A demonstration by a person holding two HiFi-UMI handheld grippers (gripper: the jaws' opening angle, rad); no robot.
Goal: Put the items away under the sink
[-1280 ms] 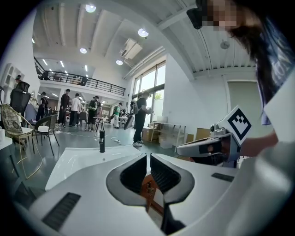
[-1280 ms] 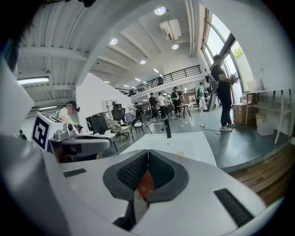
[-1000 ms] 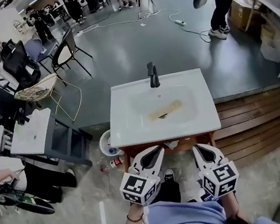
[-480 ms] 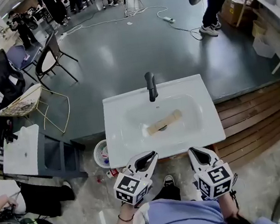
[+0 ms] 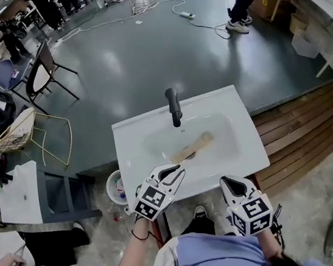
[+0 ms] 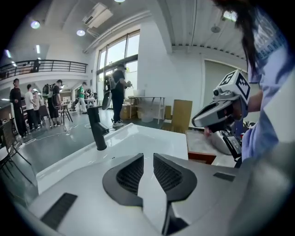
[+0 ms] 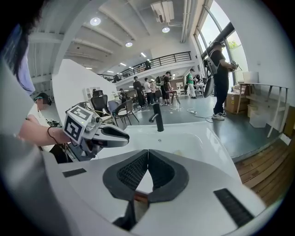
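Note:
A tan wooden roller-like item point(image 5: 192, 147) lies in the bowl of the white sink point(image 5: 132, 141), in front of the black faucet point(image 5: 174, 106). My left gripper point(image 5: 176, 172) reaches over the sink's front rim, just short of the item's near end. Its jaws have just been opening and stand slightly apart with nothing between them point(image 6: 148, 157). My right gripper point(image 5: 227, 181) hovers below the front rim at the right, shut and empty point(image 7: 147, 151). In the right gripper view the left gripper point(image 7: 99, 133), the faucet point(image 7: 158, 117) and the item point(image 7: 178, 153) show ahead.
A small white bin point(image 5: 115, 186) with bits in it stands on the floor left of the sink. A grey unit with a white top point(image 5: 20, 193) is further left. Wooden decking point(image 5: 301, 132) lies to the right. Chairs point(image 5: 41, 73) and people stand beyond.
Both grippers have moved forward toward the sink. The left one now reaches over the front rim and its jaws have parted a little. The right stays shut.

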